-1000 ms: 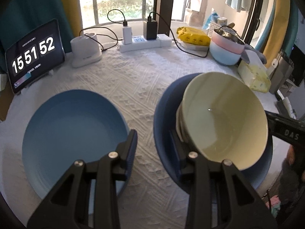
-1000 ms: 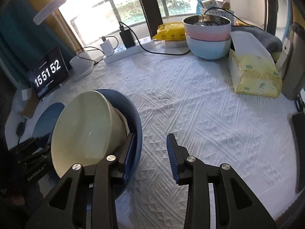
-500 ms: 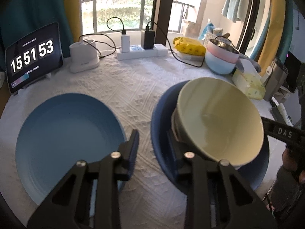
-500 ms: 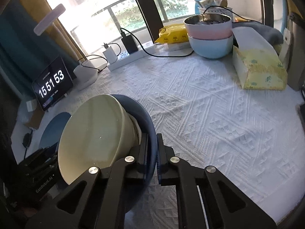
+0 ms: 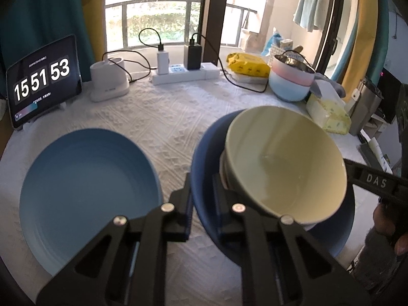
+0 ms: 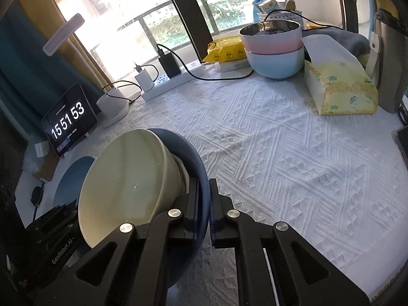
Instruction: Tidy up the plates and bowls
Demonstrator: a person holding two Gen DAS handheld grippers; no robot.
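I've got the dark navy plate (image 5: 204, 168) pinched by its rim on two opposite sides, with a pale cream bowl (image 5: 283, 163) sitting loose in it on what looks like a second white dish; the stack is over the white textured tablecloth on the table (image 6: 280, 153), and I can't tell whether it has left the cloth yet. The left gripper (image 5: 201, 199) has just been closing its jaws and is now clenched on the near-left rim; the right gripper (image 6: 204, 199) is clamped thin on the far rim. My worry is the bowl: nothing holds it, and it already leans toward the left side, so any mismatch in height between my two hands could slide it off. Narrow grips on a smooth glazed edge could also let the plate pivot or slip. The light blue plate (image 5: 86, 188) lies just beside on the left, easily clipped, and the cables and white power strip (image 5: 183, 75) sit well beyond.
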